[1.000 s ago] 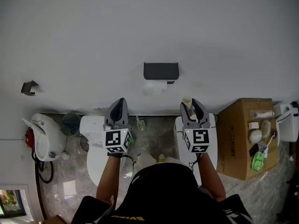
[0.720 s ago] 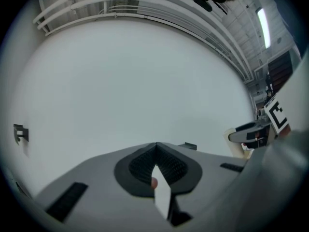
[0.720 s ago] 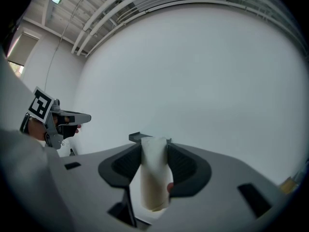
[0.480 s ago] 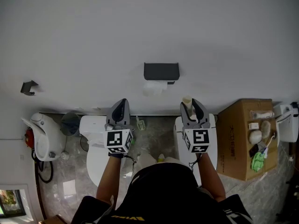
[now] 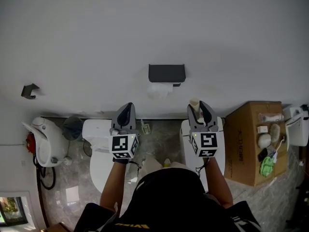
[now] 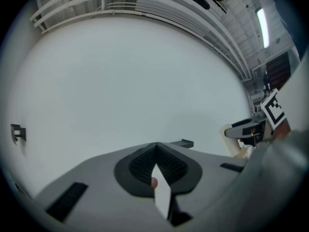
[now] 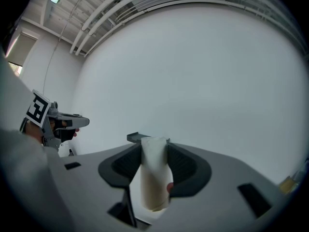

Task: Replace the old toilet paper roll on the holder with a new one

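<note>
A pale, slim toilet paper roll [image 7: 153,178] sits pinched between the jaws of the right gripper [image 5: 197,109], short of the white wall [image 5: 145,28] and below and right of the black holder [image 5: 166,73], under which white paper [image 5: 159,90] hangs. The left gripper [image 5: 126,108] is clenched tight with nothing in it, alongside and well apart.

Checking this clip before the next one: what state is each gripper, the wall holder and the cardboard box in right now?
Left gripper: shut, nothing between its jaws.
Right gripper: shut on a pale tube.
Holder: mounted on the wall, with a white roll under it.
Cardboard box: open at the top, small items inside.
</note>
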Action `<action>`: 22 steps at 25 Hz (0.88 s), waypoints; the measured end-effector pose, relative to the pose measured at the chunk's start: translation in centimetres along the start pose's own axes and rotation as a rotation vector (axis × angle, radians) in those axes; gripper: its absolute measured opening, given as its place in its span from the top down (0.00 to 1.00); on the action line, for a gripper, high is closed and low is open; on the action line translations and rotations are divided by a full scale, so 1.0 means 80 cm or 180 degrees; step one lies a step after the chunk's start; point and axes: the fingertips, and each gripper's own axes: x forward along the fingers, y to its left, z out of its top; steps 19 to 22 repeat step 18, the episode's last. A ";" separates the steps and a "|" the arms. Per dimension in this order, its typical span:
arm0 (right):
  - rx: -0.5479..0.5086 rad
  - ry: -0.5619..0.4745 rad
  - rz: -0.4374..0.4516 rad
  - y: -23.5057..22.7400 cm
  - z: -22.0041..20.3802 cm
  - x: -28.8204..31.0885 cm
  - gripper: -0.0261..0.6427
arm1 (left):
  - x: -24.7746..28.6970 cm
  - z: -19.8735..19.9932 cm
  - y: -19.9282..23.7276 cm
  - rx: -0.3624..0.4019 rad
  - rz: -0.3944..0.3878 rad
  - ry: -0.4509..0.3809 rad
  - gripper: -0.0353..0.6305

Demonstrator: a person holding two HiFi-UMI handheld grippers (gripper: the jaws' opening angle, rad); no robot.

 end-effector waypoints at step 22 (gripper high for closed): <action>-0.0095 -0.0062 0.0134 -0.009 0.008 0.024 0.71 | -0.010 -0.045 -0.016 0.0001 -0.0101 0.0207 0.93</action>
